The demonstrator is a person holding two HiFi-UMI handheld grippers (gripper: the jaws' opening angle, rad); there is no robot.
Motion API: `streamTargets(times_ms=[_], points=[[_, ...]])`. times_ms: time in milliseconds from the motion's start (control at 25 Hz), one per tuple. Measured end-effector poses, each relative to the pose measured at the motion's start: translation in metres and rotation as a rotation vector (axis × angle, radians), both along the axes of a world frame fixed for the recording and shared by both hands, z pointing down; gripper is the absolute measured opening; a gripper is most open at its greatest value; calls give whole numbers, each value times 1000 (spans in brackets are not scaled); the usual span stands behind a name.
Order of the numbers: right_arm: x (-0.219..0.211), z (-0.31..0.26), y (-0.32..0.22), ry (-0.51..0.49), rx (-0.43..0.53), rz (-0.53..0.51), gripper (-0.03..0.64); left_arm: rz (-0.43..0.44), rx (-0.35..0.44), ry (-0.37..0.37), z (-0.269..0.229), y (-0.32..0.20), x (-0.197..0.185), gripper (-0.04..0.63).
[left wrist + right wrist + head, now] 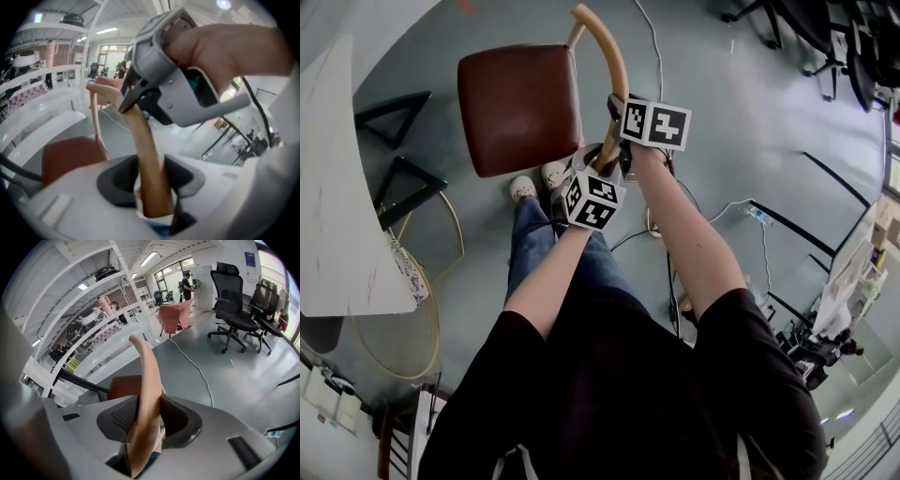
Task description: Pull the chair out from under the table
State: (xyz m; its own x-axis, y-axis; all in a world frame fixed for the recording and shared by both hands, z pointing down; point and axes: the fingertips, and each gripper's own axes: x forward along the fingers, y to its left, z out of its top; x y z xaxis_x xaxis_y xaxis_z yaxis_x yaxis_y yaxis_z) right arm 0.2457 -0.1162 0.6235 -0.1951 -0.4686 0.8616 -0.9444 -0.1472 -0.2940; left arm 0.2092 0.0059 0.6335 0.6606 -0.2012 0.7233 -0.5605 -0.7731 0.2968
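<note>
The chair has a brown seat and a curved wooden backrest rail; it stands on the grey floor to the right of the white table, with its seat out from under the top. My left gripper is shut on the lower part of the rail, which runs up between its pads. My right gripper is shut on the same rail a little higher up. The left gripper view shows the right gripper clamped on the rail above, a hand around its grip.
Black table legs and a gold wire hoop stand sit by the table. The person's shoes are just behind the chair. Cables cross the floor. Black office chairs stand at the far right.
</note>
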Motion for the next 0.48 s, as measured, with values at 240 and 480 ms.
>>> streamTargets(times_ms=[240, 480], points=[[30, -2, 6, 12, 1, 13, 152, 17, -16, 15, -1, 5, 28, 173], [52, -2, 10, 17, -3, 31, 152, 35, -28, 27, -2, 9, 49, 173]])
